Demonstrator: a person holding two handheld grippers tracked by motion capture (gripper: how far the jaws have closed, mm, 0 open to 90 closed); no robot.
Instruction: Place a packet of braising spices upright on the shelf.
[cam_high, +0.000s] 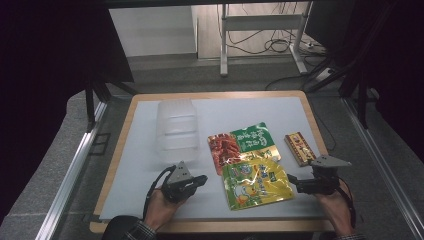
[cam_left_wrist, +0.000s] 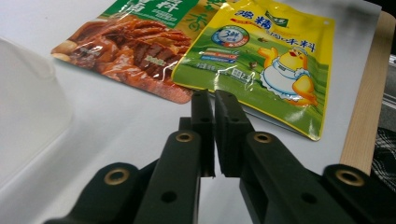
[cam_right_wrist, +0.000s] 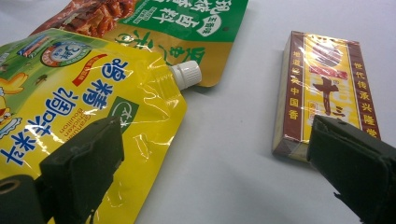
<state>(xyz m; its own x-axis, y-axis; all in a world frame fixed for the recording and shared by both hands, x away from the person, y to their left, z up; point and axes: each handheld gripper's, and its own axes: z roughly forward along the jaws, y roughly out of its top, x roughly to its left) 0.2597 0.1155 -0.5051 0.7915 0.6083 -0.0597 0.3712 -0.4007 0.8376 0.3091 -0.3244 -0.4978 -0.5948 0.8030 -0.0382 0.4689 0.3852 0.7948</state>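
Right gripper view, yellow pouch (cam_right_wrist: 70, 107), "Bouillon" lettering

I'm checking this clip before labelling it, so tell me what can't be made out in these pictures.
- Yellow pouch: small print too small in the high view; its lower part is hidden behind the right gripper jaws in the right gripper view.
- Red-and-green pouch: top cut off by the edge of the left gripper view; one corner lies under the yellow pouch.
- Clear container: contents cannot be told, walls cloudy.
- Small box: near corner hidden by a jaw.
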